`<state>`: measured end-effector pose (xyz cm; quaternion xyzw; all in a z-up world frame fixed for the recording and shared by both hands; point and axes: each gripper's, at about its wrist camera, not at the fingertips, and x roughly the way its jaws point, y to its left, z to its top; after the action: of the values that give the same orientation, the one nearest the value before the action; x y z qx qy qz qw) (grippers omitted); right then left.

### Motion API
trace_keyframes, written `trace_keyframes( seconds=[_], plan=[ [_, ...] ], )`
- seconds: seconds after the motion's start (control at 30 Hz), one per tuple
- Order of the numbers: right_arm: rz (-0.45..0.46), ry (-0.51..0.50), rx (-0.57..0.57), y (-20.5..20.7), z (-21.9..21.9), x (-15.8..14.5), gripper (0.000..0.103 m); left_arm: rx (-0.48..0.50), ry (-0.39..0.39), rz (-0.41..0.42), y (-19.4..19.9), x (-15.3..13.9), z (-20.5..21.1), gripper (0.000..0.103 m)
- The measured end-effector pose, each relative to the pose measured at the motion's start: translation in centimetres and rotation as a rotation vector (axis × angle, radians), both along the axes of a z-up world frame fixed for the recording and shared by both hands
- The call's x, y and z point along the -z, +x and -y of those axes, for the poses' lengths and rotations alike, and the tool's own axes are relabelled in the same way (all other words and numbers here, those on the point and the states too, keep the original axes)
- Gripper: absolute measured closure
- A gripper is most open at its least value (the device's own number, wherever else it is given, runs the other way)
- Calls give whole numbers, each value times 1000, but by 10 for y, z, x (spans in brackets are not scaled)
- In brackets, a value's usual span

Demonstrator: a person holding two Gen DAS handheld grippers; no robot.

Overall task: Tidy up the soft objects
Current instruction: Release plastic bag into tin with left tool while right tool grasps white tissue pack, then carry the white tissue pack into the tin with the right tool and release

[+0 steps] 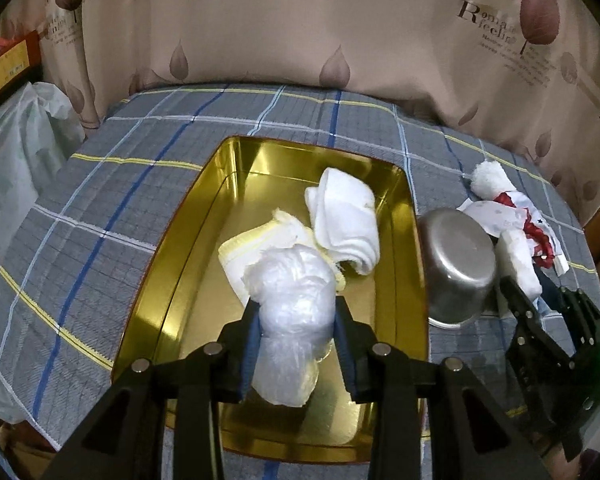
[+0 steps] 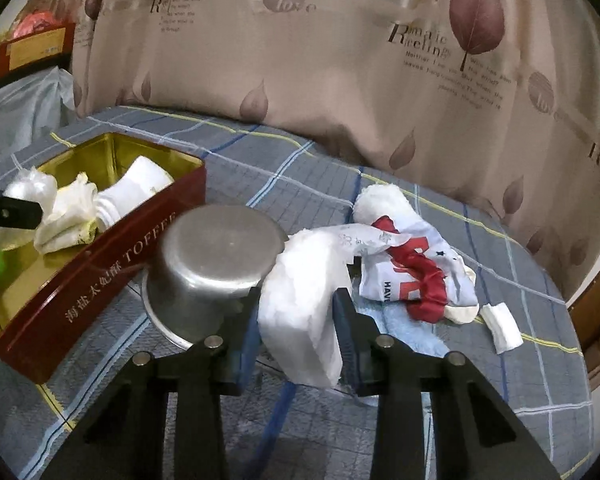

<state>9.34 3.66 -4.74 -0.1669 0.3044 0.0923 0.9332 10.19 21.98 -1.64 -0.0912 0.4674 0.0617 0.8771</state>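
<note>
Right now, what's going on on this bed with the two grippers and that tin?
A person is sorting soft items into a gold-lined red toffee tin on the plaid bedspread. The left gripper holds a crumpled clear plastic bag over the tin, which already holds white rolled socks. The right gripper has just closed on a white folded cloth beside an upturned steel pot. A red-and-white printed sock lies outside the tin.

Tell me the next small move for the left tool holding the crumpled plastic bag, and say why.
Probably lower it a little and let go. The left tool is shut on the crumpled plastic bag, which hangs over the gold inside of the toffee tin, just in front of the white socks already lying there. Bare tin floor shows beneath it.
</note>
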Motion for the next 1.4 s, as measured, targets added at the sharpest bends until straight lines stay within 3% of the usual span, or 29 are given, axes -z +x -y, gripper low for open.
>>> trace_keyframes(
  seconds=[0.27,0.47,0.63,0.77,0.9,1.0,1.1,1.4],
  plan=[
    [-19,65,-11,-5,11,-12,77,10,-9,-7,2,8,-12,67],
    [15,150,-14,-24,26,-44,77,40,-23,-10,-2,10,-20,64],
    [49,211,-89,-31,14,-78,77,48,16,-15,-7,6,-19,48],
    [0,284,-184,-21,-13,-94,77,74,36,14,-15,-2,-14,43],
    [-98,339,-269,3,-51,-90,77,94,-33,43,-20,-7,-15,43],
    [-146,324,-315,22,-82,-82,77,95,-82,67,-25,-9,-19,43],
    [-229,301,-368,45,-113,-71,77,106,-85,63,-27,-9,-23,43],
    [-298,201,-410,82,-173,-45,77,77,-93,96,-44,-17,-39,43]
  ],
)
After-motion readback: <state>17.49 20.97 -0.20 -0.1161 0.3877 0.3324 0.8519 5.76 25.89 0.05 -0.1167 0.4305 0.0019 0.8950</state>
